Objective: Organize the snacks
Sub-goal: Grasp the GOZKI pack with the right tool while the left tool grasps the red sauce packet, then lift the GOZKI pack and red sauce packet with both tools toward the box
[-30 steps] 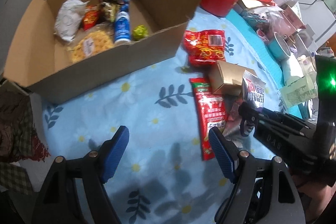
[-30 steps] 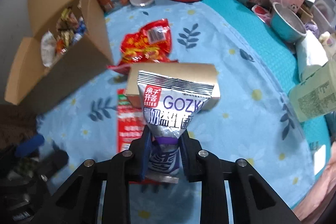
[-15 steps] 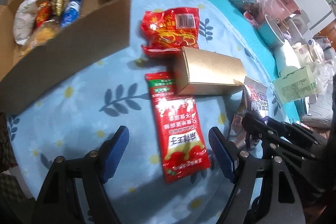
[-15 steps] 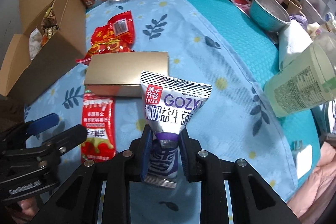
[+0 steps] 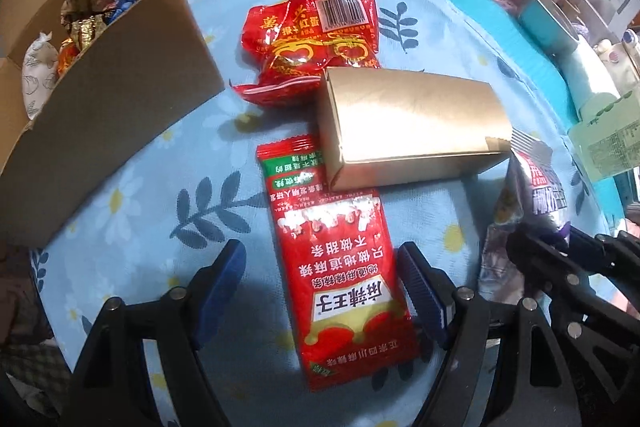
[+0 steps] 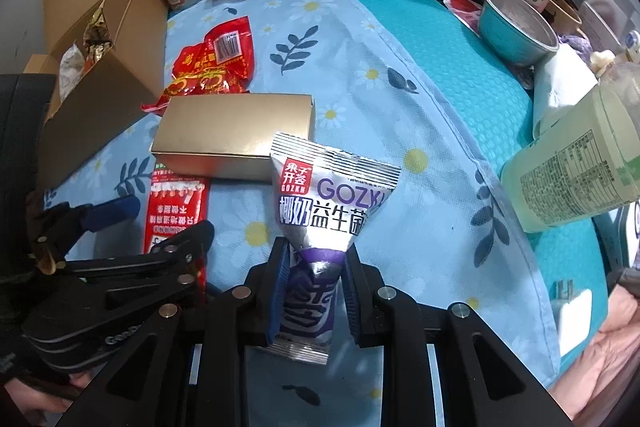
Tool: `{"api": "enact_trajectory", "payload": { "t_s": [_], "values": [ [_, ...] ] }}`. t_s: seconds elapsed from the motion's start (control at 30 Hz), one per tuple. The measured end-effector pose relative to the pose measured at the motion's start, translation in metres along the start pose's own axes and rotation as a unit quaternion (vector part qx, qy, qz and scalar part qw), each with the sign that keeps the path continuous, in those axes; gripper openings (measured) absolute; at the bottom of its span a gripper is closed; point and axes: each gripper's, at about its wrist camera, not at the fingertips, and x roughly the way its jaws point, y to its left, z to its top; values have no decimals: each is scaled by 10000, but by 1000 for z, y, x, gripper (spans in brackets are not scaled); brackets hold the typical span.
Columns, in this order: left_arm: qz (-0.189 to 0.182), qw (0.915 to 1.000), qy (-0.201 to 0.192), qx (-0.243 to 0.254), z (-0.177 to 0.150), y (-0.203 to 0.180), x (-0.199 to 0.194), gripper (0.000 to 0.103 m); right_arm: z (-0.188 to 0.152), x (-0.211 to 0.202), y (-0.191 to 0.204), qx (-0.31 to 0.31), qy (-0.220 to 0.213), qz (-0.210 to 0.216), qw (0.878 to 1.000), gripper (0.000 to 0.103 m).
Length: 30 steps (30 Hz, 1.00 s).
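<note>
On the floral cloth (image 5: 132, 211), our left gripper (image 5: 320, 283) straddled a red sachet (image 5: 344, 291), jaws apart; our right gripper (image 6: 314, 287) pinched a silver-purple GOZKH pouch (image 6: 320, 211).

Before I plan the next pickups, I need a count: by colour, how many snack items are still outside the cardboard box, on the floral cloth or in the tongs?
Red packets: 2, the long sachet and the crumpled bag
Gold boxes: 1, the gold box
Silver-purple pouches: 1, the pouch, held in the right tongs
Total: 4
</note>
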Motion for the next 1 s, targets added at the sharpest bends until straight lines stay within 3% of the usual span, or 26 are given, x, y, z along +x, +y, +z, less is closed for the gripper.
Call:
{"api": "enact_trajectory", "payload": {
  "t_s": [0.03,0.1,0.2,0.47,1.0],
  "values": [
    [36,10000,-10,-7,0,0,0,74,0,0,1,-22,-1,-9,10000,25],
    [71,10000,-5,0,-1,1,-4,53,-1,1,1,-68,-2,52,10000,26],
    [-29,10000,65,6,-3,9,-7,49,-3,1,2,-35,45,173,9998,28],
    [-251,9992,285,-92,-23,31,-16,46,-11,0,10,-45,154,423,9990,27],
    [-126,9979,631,-6,-84,72,-37,46,-47,-7,58,-439,442,868,9943,26]
  ]
}}
